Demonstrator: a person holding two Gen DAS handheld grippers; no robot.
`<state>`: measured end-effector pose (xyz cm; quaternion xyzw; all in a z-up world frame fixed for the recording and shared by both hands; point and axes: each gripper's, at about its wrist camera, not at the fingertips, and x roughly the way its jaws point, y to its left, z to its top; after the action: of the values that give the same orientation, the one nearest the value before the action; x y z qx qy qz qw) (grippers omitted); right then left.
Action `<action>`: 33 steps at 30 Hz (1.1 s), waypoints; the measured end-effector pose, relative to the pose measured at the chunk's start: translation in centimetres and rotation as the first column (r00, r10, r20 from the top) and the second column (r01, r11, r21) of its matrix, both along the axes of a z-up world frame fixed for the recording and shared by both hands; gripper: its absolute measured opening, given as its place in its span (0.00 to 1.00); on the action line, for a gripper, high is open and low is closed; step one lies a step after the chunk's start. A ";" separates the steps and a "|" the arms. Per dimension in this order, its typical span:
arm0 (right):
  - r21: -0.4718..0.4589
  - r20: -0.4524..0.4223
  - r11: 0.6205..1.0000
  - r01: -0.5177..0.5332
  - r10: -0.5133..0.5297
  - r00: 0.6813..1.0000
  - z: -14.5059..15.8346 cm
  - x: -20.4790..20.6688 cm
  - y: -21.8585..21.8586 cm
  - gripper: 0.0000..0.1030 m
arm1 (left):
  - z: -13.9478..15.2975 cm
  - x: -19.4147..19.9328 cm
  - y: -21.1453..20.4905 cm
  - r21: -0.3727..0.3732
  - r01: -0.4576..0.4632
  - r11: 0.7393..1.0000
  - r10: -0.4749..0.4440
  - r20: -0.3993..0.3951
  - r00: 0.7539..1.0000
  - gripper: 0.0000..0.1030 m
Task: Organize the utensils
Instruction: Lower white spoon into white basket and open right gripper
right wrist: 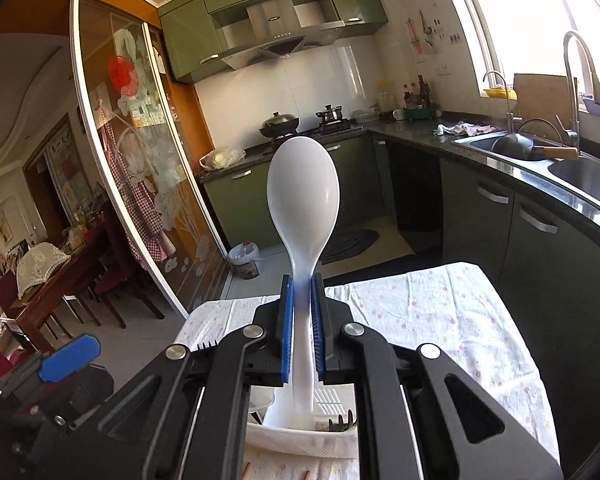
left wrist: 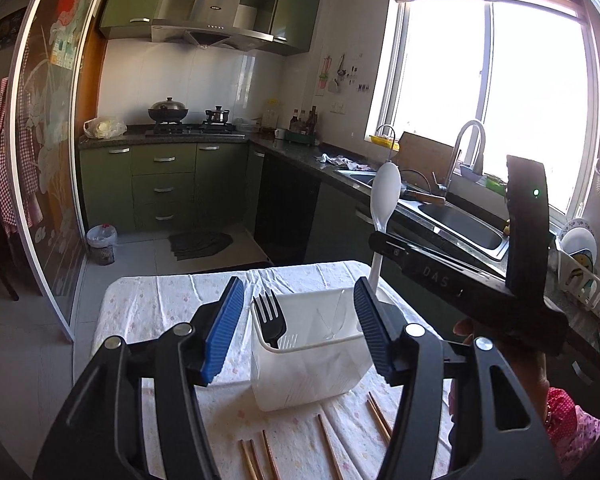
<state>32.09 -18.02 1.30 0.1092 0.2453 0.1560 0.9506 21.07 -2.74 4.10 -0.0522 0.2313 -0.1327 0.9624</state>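
A white utensil holder (left wrist: 312, 364) stands on the cloth-covered table (left wrist: 160, 304) with a black fork (left wrist: 269, 318) upright in its left side. My left gripper (left wrist: 300, 332) is open, its blue pads either side of the holder, just in front of it. My right gripper (right wrist: 302, 328) is shut on a white spoon (right wrist: 302, 196), bowl up, handle end down inside the holder (right wrist: 300, 440). The spoon (left wrist: 384, 200) and the right gripper's body (left wrist: 440, 272) also show in the left wrist view, above the holder's right end. Several wooden chopsticks (left wrist: 328, 444) lie on the table in front of the holder.
The table's far edge faces green cabinets (left wrist: 164, 184) and a floor mat (left wrist: 200, 244). A counter with a steel sink (left wrist: 460, 224) and faucet (left wrist: 466, 148) runs along the right. A trash bin (left wrist: 101, 244) stands by the glass sliding door (left wrist: 48, 152).
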 end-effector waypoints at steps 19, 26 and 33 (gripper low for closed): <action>-0.013 -0.133 0.999 -0.049 0.047 0.990 -0.2 -9.8 -3.9 0.24 | -5.9 -1.0 -1.4 0.132 0.086 0.987 -0.025 -0.409 0.912 0.54; 0.013 -0.388 0.990 -0.138 0.132 0.912 -4.8 -11.2 -5.2 0.24 | -11.3 -1.1 -0.8 0.187 0.122 0.975 0.024 -0.630 0.776 0.53; 0.002 -0.465 0.986 -0.165 0.147 0.873 -7.6 -12.0 -5.0 0.24 | -14.5 0.6 -1.2 0.164 0.118 0.979 0.040 -0.729 0.683 0.33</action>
<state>20.09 -23.03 -6.30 0.1051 0.4760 0.1969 0.8507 21.62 -3.91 -10.44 0.0001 0.6077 -0.0980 0.7881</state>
